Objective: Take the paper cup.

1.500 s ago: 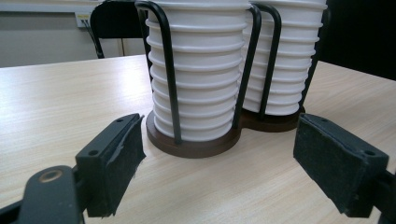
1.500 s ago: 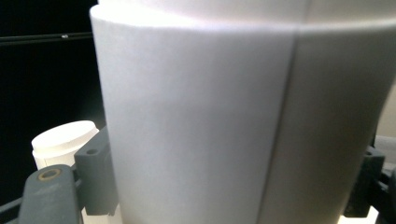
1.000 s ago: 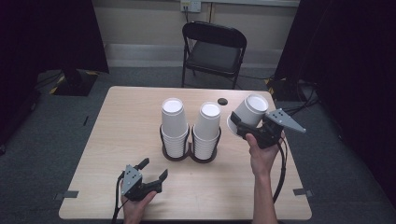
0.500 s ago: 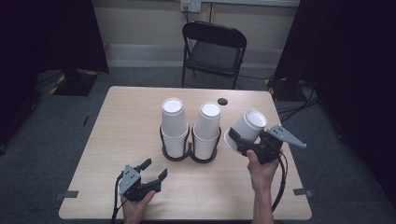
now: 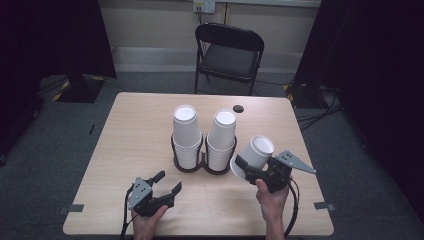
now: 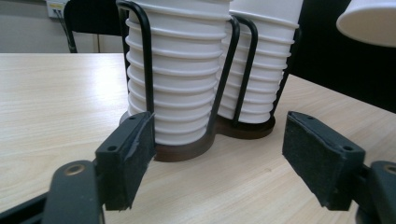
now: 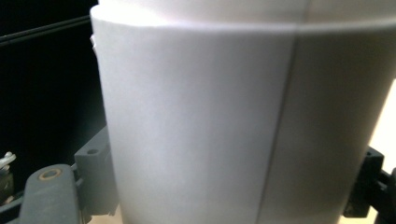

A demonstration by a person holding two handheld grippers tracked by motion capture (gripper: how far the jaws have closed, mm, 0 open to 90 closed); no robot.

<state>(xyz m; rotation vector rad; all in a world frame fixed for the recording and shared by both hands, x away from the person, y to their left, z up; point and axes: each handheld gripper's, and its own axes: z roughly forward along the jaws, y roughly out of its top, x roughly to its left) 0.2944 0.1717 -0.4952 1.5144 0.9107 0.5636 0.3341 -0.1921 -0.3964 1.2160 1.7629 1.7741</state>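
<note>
Cup held tilted in the right gripper, just beside the rack of stacked cups.

Right gripper [image 5: 250, 170] pinches a single white paper cup [image 5: 254, 156] by its wall; the cup leans, closed base up and away, wide mouth low near the table [image 5: 130, 130]. The right-hand stack [image 5: 221, 140] in the black wire rack [image 5: 202, 167] stands just to its left, so this hand is the nearer one. Left gripper [image 5: 167, 182] rests on the table with jaws spread and empty, pointing at the rack.
</note>
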